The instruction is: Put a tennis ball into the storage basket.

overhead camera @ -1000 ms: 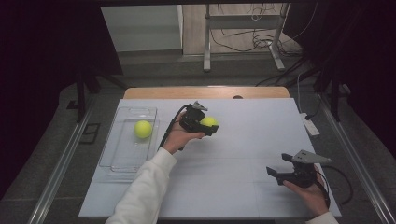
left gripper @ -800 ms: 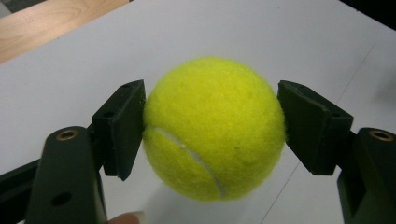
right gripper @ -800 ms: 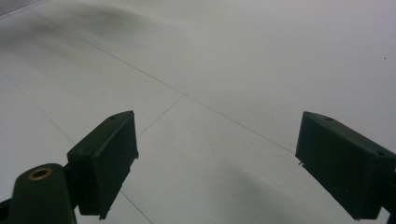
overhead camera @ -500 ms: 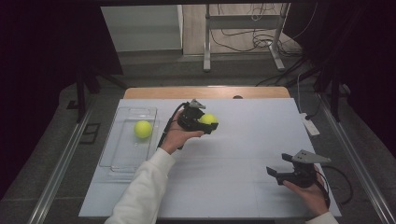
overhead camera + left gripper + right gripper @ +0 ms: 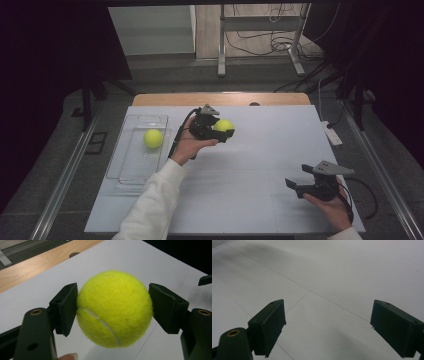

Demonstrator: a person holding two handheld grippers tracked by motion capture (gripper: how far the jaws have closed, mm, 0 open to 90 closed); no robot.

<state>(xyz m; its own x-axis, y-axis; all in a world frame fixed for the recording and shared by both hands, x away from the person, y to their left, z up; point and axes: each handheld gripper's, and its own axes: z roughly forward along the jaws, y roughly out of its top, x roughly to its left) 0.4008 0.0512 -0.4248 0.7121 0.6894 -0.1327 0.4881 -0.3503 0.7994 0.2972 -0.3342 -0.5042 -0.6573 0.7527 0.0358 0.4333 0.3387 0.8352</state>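
White table, left claw gripping ball

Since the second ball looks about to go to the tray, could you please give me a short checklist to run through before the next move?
1. Grip: the left gripper has both pads pressed on the held tennis ball: ok.
2. Ball clear of the table: it looks lifted above the white surface: ok.
3. Room in the clear tray: one other tennis ball sits near its far end, and the near part is bare: ok.
4. Path to the tray: nothing lies between gripper and tray: ok.
5. Right gripper: jaws open, holding nothing, far off by the table's near right corner: ok.
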